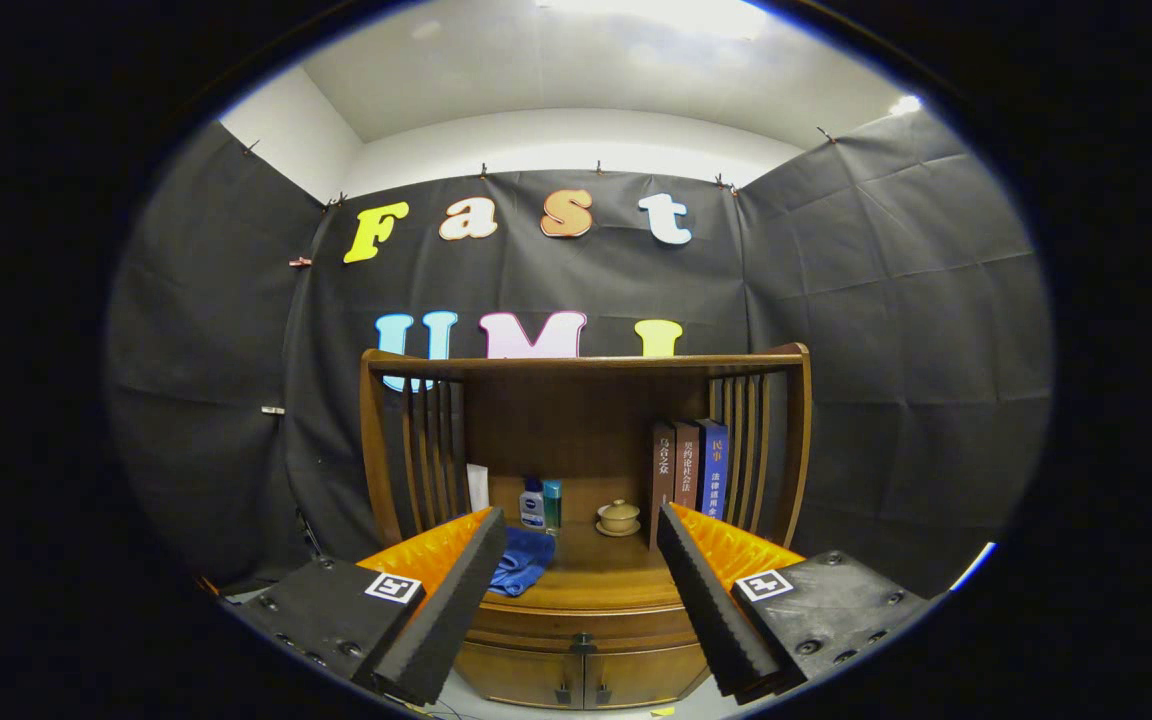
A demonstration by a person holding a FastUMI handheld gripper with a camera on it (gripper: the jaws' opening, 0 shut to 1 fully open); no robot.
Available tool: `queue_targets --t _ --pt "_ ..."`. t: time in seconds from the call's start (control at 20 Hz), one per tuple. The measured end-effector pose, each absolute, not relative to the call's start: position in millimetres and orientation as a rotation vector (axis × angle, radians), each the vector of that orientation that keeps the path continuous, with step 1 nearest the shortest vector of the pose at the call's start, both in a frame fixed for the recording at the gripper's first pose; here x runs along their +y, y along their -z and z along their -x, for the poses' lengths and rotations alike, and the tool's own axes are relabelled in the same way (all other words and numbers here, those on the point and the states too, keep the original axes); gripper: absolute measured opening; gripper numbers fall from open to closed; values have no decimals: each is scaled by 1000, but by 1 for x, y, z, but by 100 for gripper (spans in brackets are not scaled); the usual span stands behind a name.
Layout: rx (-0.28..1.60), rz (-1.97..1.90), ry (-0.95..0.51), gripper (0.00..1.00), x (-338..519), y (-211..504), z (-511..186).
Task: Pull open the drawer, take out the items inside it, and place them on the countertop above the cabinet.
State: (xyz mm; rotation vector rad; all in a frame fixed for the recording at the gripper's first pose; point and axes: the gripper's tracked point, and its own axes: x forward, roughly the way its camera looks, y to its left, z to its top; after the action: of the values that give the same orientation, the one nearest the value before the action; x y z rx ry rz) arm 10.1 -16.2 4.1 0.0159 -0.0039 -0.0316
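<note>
Books (688,468): Chinese spine titles, mostly illegible; blue one tops w/ 民事. Hand-held gripper (581,520) fingers apart, square code tags.

We see the left finger (446,600) cover part of the blue cloth (526,560). The right finger (711,610) hides the near right part of the cabinet (581,620). The small bottles (539,503) at the back are too tiny to tell apart well.

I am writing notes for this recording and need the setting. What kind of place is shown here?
Probably a staged home corner inside a booth: a brown wooden cabinet with a slatted shelf top stands before black cloth walls, holding upright books and a small lidded ceramic cup. The open claw holds nothing.
</note>
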Motion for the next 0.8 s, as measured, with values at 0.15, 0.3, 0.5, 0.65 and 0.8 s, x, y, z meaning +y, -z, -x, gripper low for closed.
queue_targets --t 0.15,0.3,0.5,0.65,0.8 --pt "22 -11 29 98 -16 17 -23" --pt "78 5 25 99 -15 61 -39" --pt "163 17 22 99 -11 130 -61" --pt "238 -4 21 99 -11 185 -76" --pt "320 -33 28 99 -13 238 -89"
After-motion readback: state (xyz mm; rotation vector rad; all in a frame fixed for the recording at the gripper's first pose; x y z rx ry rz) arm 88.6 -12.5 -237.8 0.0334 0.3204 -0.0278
